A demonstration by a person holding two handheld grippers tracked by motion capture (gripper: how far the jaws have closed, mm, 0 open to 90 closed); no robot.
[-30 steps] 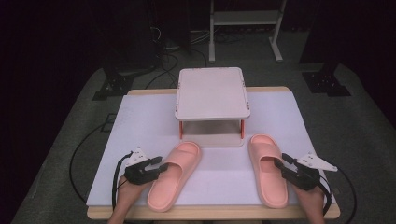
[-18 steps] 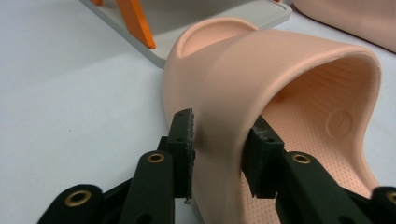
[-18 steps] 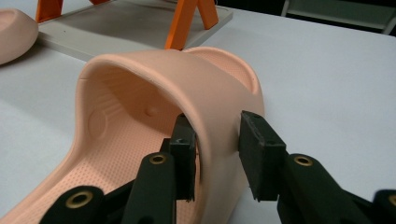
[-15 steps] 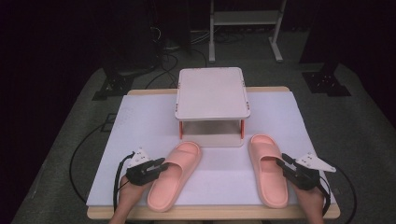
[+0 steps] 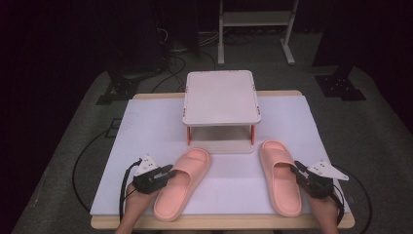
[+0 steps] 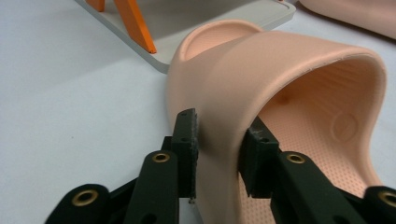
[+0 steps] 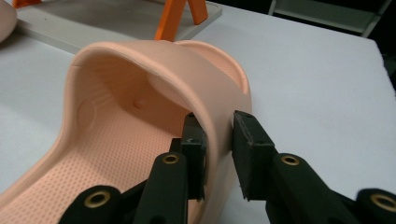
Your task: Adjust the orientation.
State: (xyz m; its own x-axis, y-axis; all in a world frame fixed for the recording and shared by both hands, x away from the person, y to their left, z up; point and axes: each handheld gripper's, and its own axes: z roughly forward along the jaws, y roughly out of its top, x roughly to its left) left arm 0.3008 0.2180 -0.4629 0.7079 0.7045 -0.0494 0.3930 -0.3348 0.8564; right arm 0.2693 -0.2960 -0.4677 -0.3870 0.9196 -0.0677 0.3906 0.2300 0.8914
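Observation:
Two pink slide slippers lie on the white table cover in front of a small rack. My left gripper (image 5: 167, 171) comes at the left slipper (image 5: 182, 185) from its outer side. Its jaws (image 6: 219, 150) clamp the edge of the wide strap (image 6: 289, 60), one pad outside and one under it. My right gripper (image 5: 296, 169) does the same on the right slipper (image 5: 277, 178). There its jaws (image 7: 218, 145) pinch the strap's outer wall (image 7: 154, 60). Both slippers rest flat, toes toward the rack.
A two-level rack (image 5: 221, 95) with a pale top and orange legs stands at the table's middle back. Its lower board (image 6: 210, 18) lies just beyond the slippers' toes. The table's front edge (image 5: 219, 222) runs close behind both hands. Cables trail from each gripper.

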